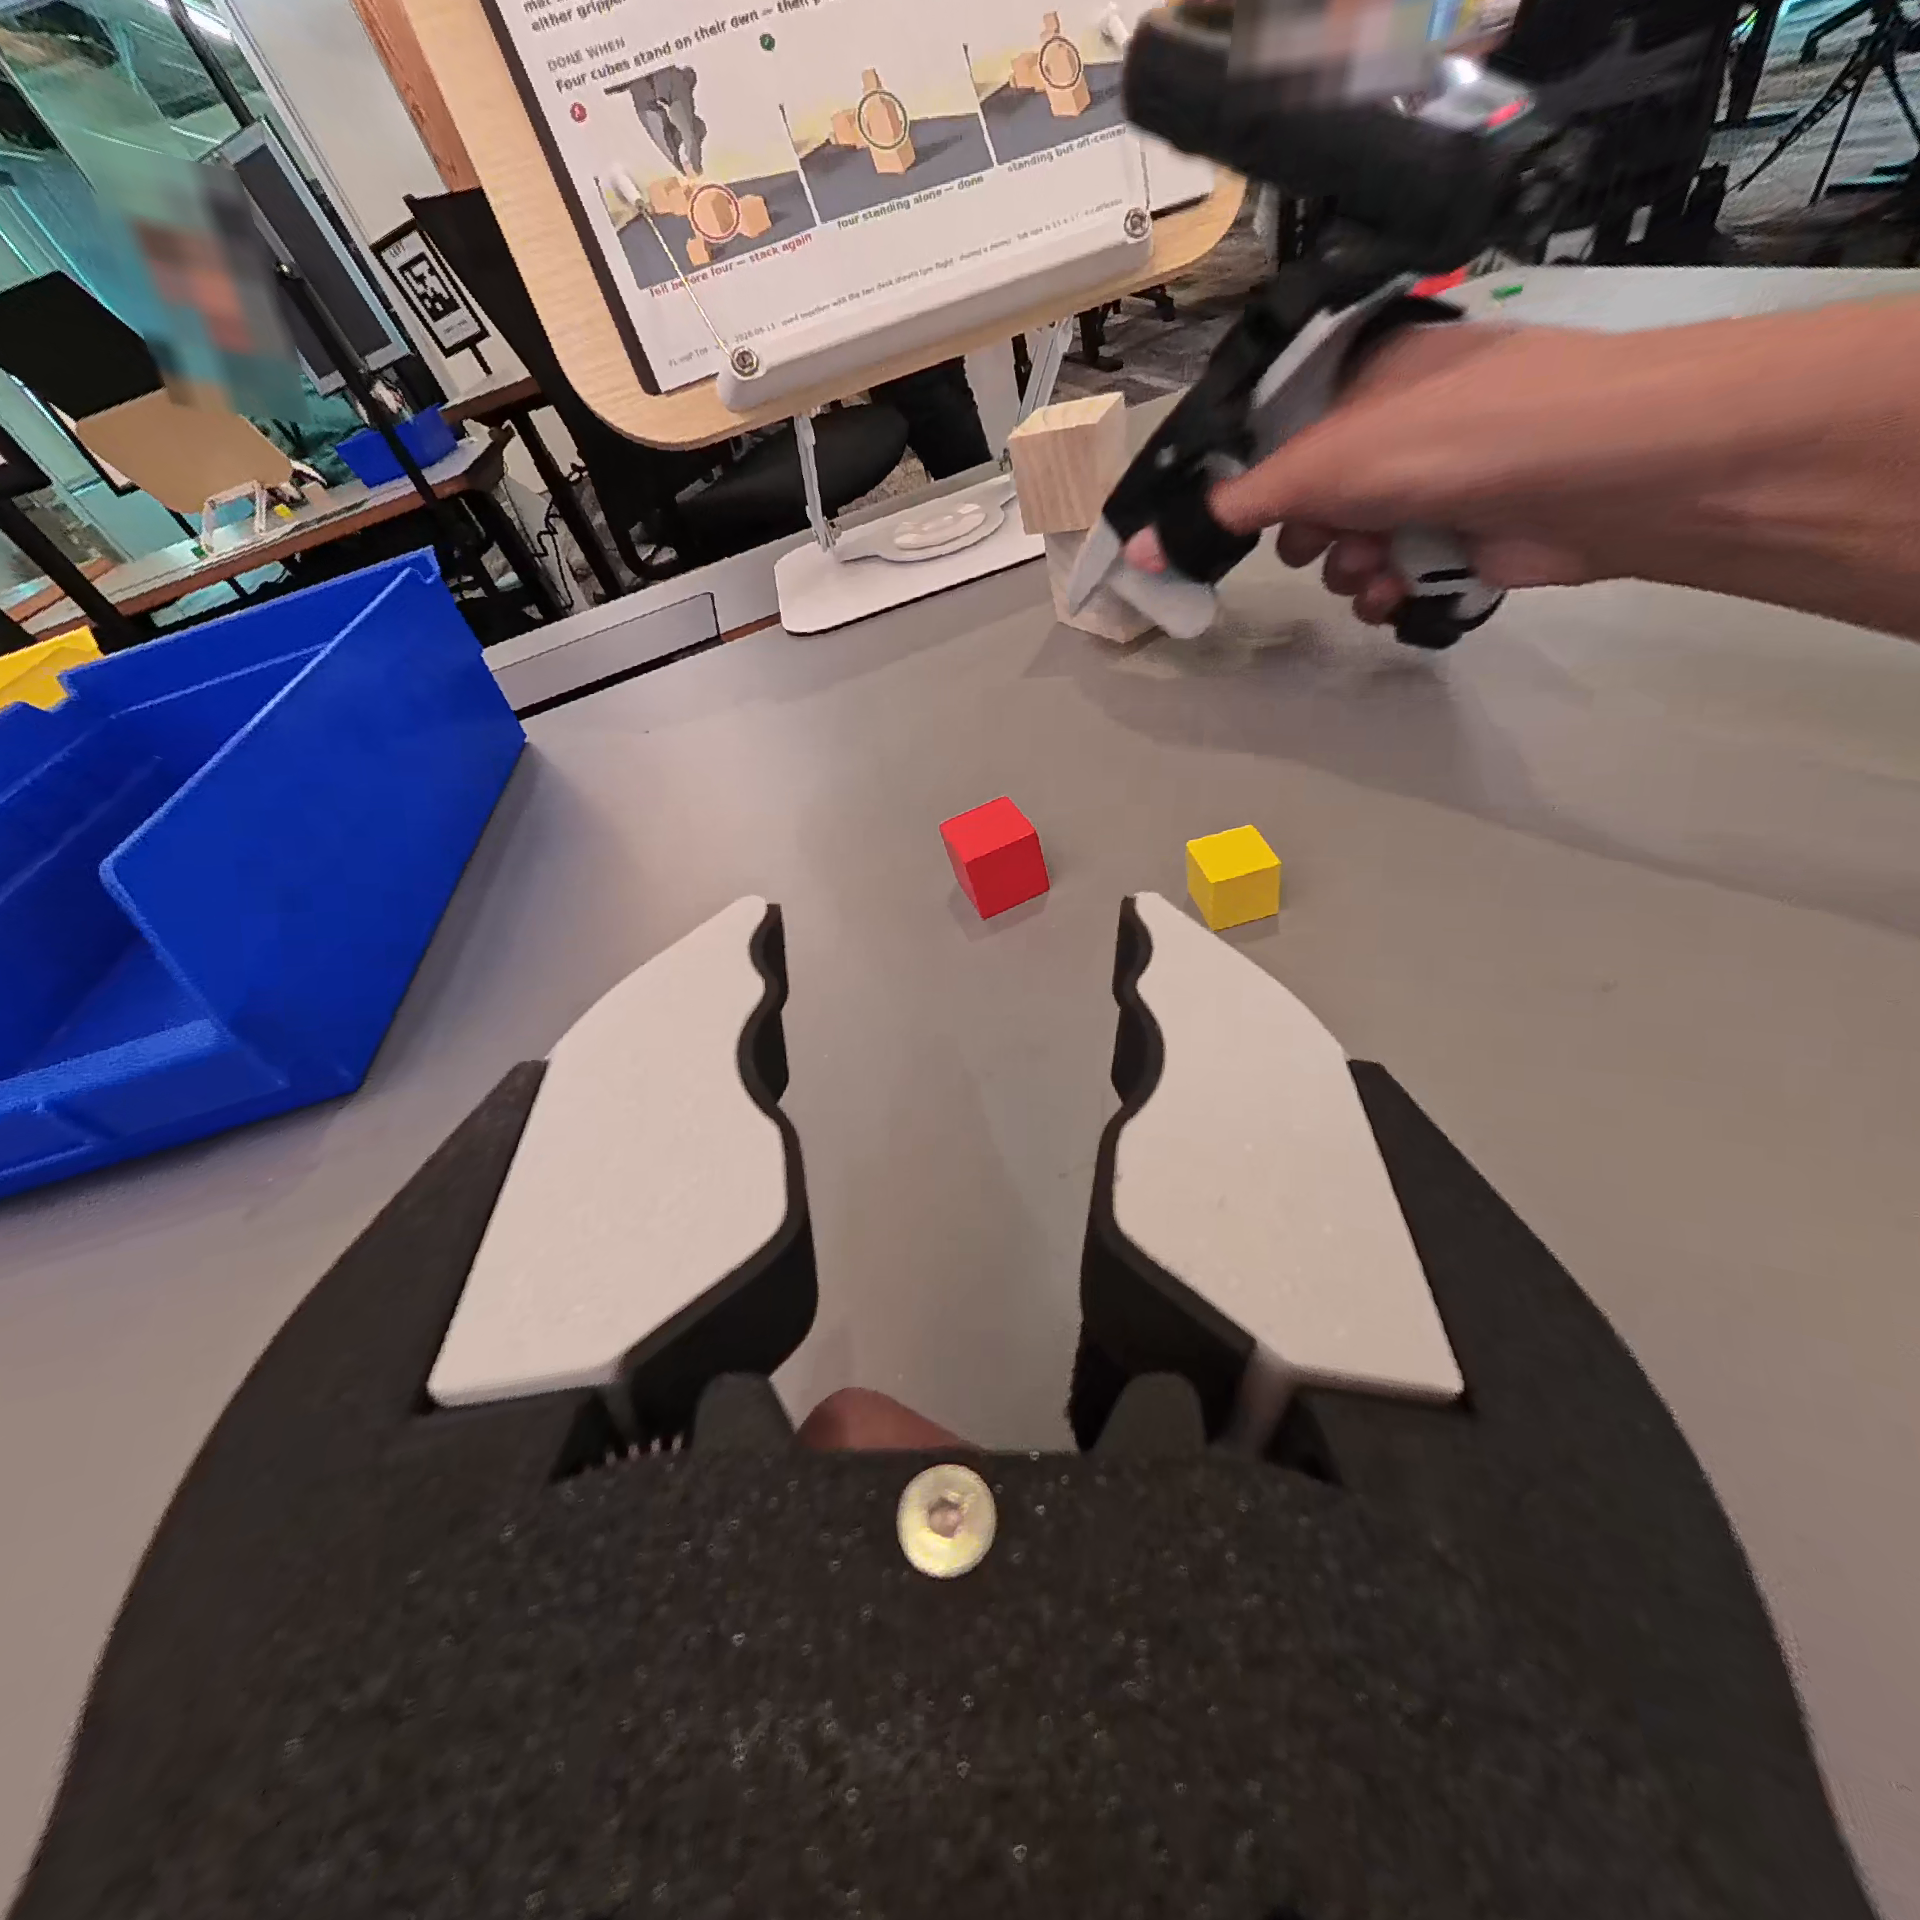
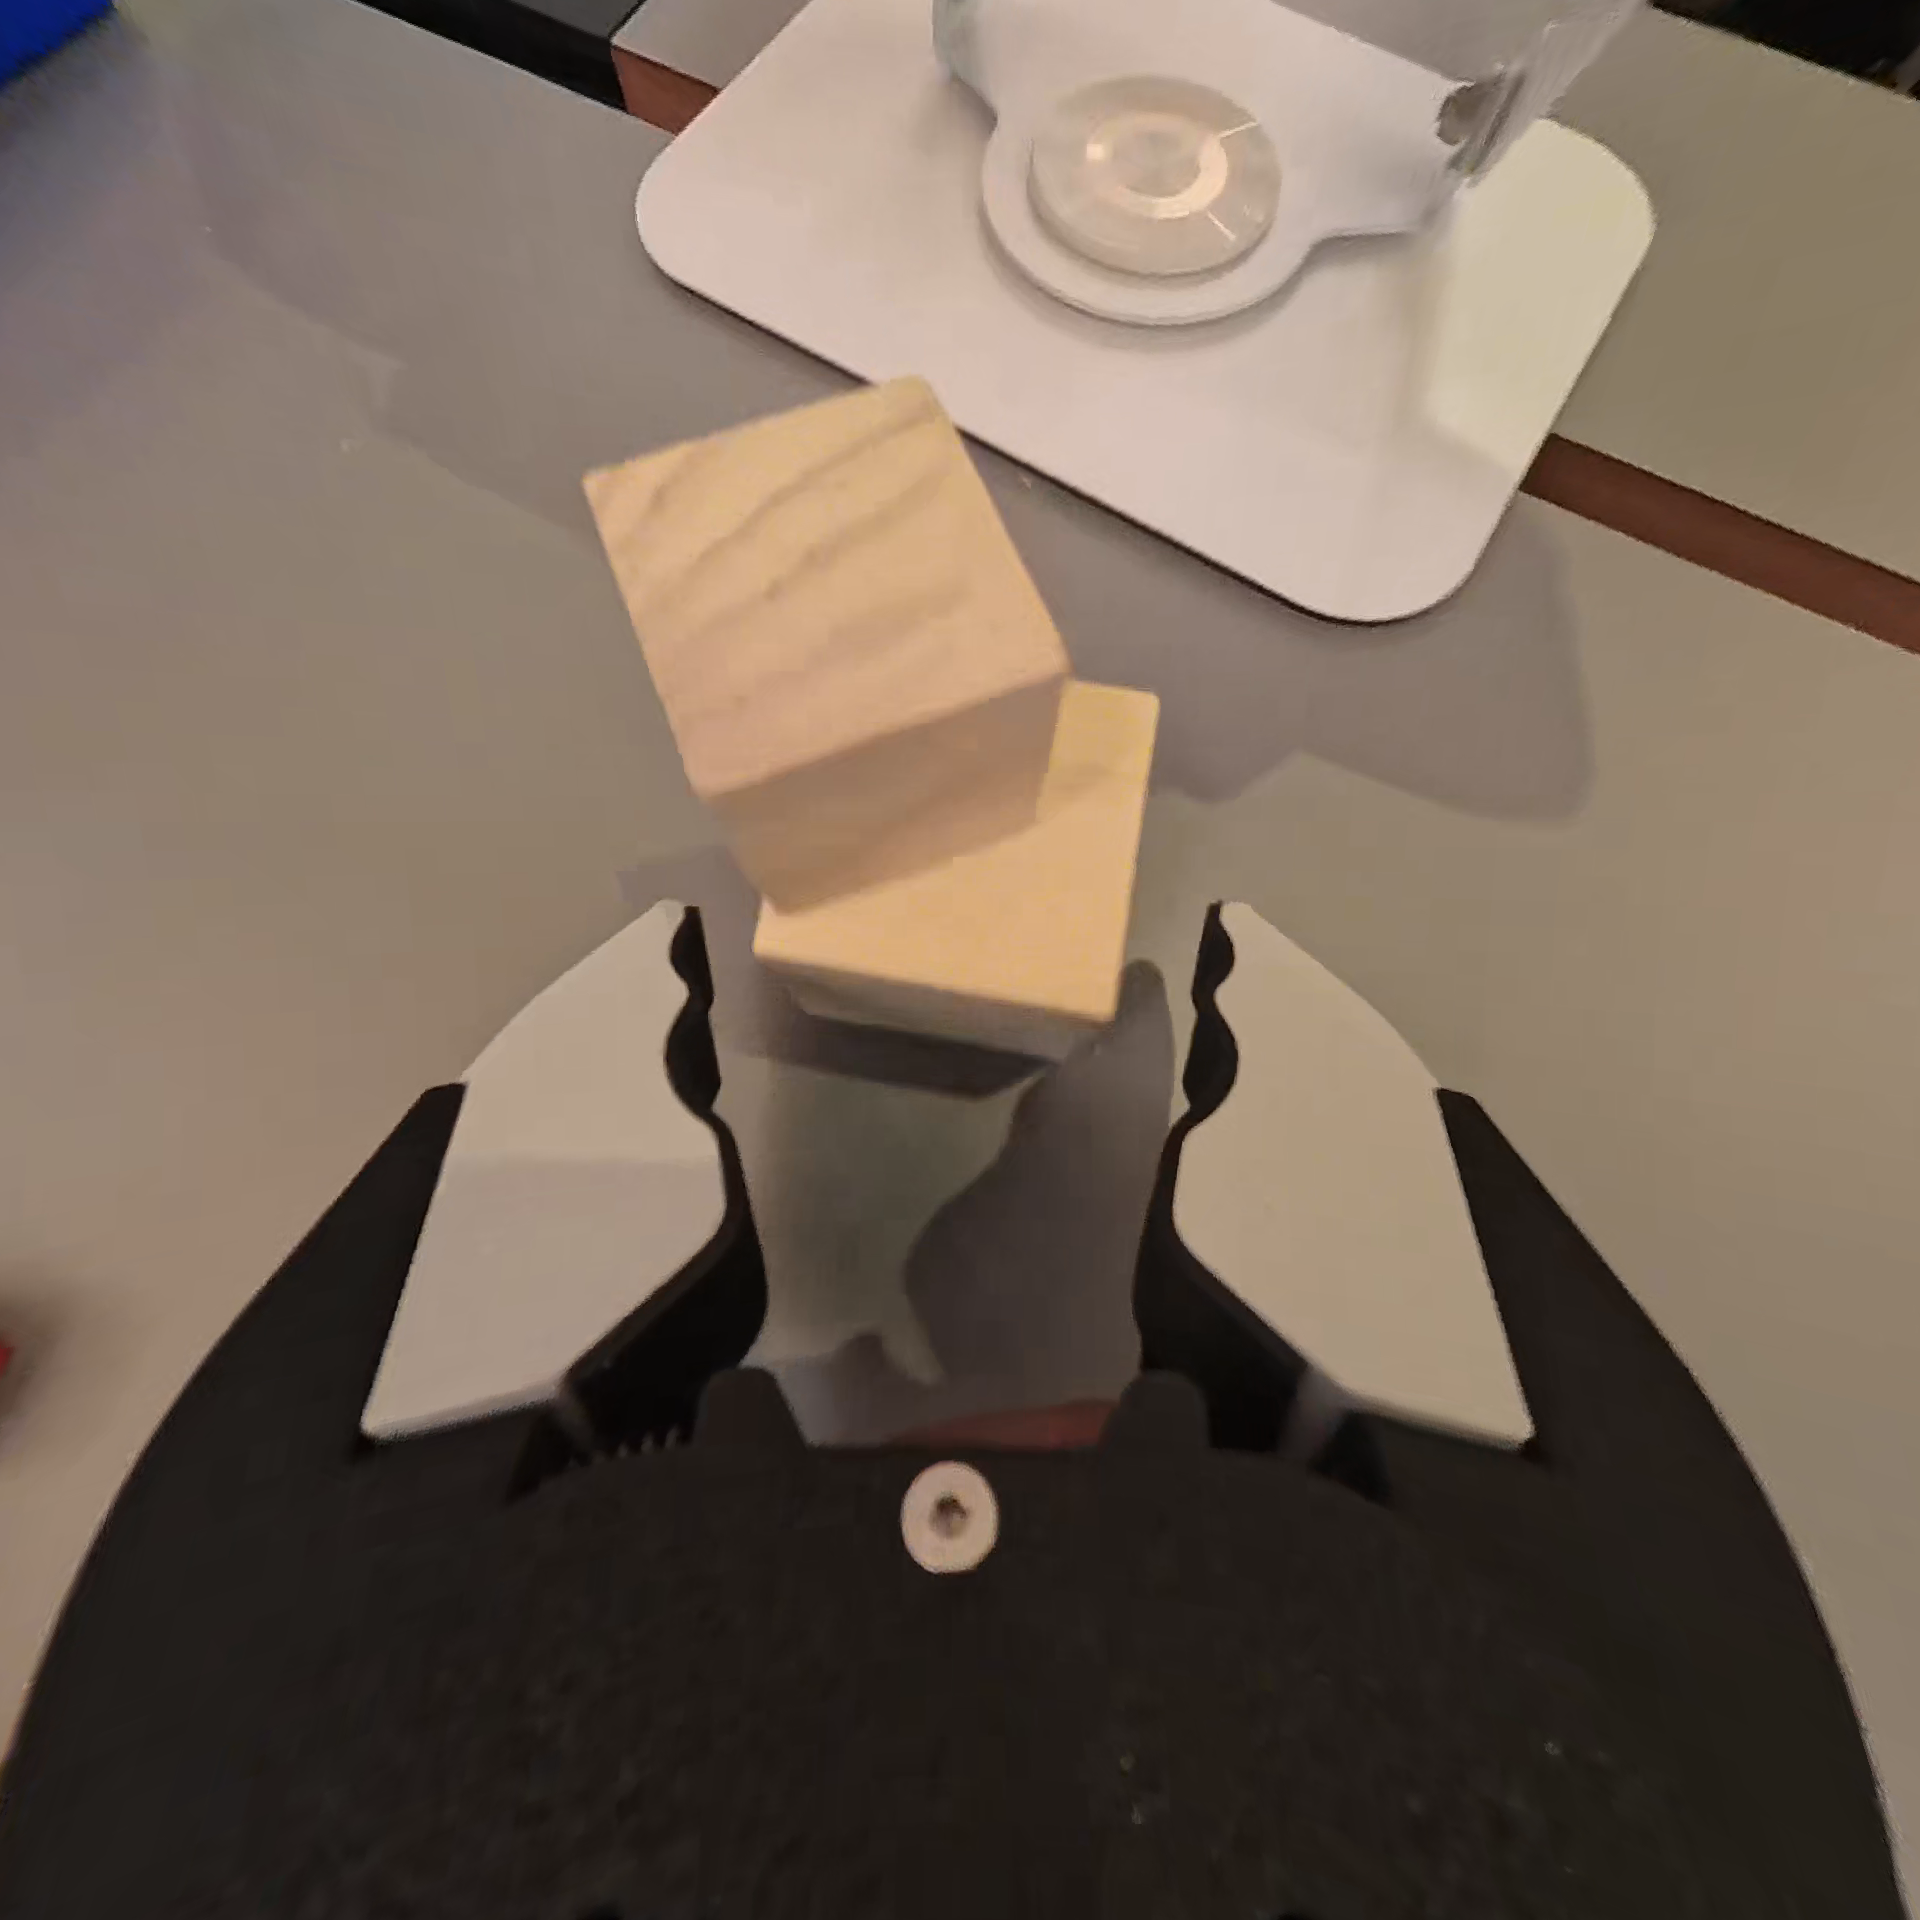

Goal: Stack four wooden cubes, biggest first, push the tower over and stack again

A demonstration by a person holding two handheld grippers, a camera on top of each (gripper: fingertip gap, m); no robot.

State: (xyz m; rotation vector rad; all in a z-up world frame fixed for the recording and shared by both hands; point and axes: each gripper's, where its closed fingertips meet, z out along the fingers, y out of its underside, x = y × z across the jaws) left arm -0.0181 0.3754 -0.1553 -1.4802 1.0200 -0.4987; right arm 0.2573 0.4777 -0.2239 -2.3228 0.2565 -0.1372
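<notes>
Two plain wooden cubes stand one on the other at the far side of the grey table. The upper cube [image 2: 821, 634] is tilted and overhangs to the left; it also shows in the left wrist view [image 1: 1068, 462]. The lower cube [image 2: 987, 904] is tipped, with a dark gap beneath it, and is partly hidden in the left wrist view [image 1: 1091, 608]. My right gripper [image 2: 951, 914] is open, its tips beside the lower cube; the left wrist view shows it blurred [image 1: 1132, 582]. A red cube [image 1: 994, 857] and a yellow cube [image 1: 1233, 876] lie apart, just ahead of my open, empty left gripper [image 1: 951, 914].
A blue bin [image 1: 208, 883] stands at the left of the table. A white stand base [image 2: 1143, 343] sits behind the wooden cubes near the far table edge and carries an instruction board [image 1: 831, 187]. A hand [image 1: 1558, 468] holds the right gripper.
</notes>
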